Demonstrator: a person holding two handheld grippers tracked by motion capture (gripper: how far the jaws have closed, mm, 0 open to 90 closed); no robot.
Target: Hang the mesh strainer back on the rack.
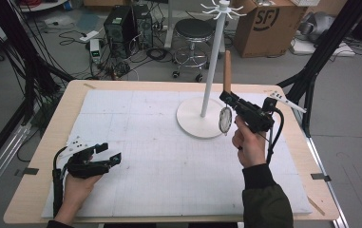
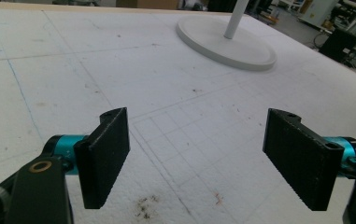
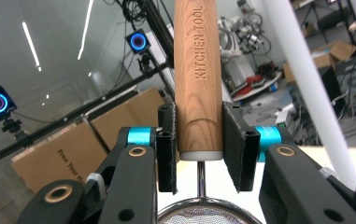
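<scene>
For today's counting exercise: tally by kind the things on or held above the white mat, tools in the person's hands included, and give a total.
Hand-held gripper: 2, the left hand-held gripper with jaws open and the right hand-held gripper clamped on a handle
Wooden-handled strainer: 1
White hanging stand: 1
Total: 4

Both grippers black: left gripper (image 1: 108,153), right gripper (image 1: 225,97). Ribbed black pads (image 2: 104,156), teal collars, brass-ringed screw holes. Black cables trail toward 6 o'clock. Dark olive sleeve (image 1: 265,199), black cuff.
</scene>
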